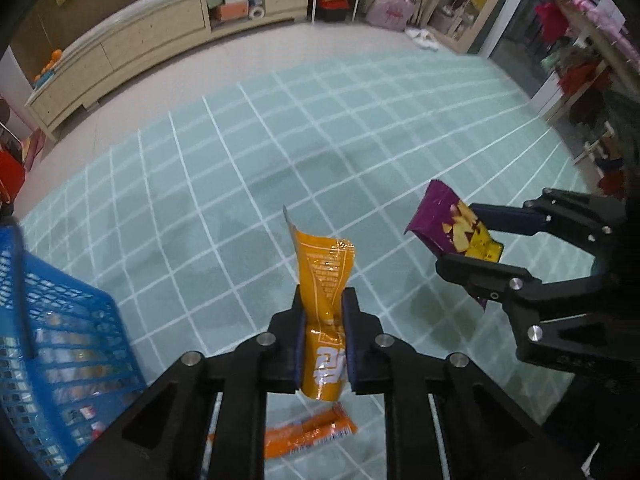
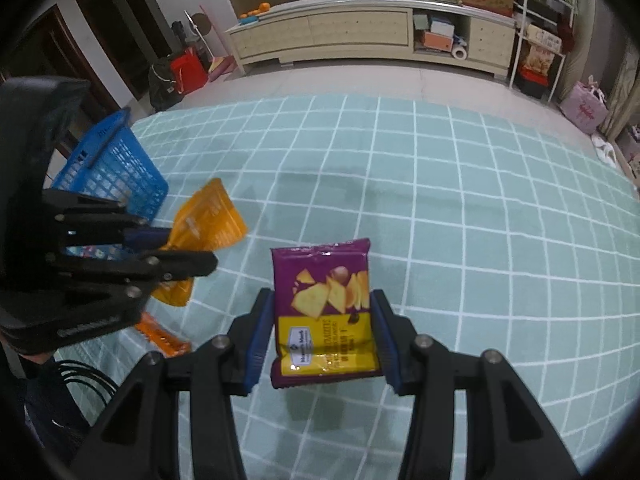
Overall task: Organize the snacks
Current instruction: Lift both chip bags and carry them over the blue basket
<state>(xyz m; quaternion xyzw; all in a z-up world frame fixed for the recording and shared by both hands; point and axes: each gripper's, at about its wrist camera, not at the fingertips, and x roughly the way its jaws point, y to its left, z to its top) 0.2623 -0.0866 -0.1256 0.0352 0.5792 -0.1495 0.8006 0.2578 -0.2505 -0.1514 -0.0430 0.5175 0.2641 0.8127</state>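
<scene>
The left gripper (image 1: 325, 336) squeezes the orange snack bag (image 1: 325, 280), and the right gripper (image 2: 324, 336) squeezes the purple chip bag (image 2: 325, 312). Either slippery bag may slide out and miss the blue basket (image 1: 60, 320).

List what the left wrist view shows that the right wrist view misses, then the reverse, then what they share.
Left wrist only: packets inside the blue basket, and clothes hanging at far right.

Right wrist only: the front of the purple chip bag with its printed chips, and a red bag by the dark doorway.

Both: the left gripper shut on the orange pouch, the right gripper shut on the purple bag, an orange packet on the green mat.
</scene>
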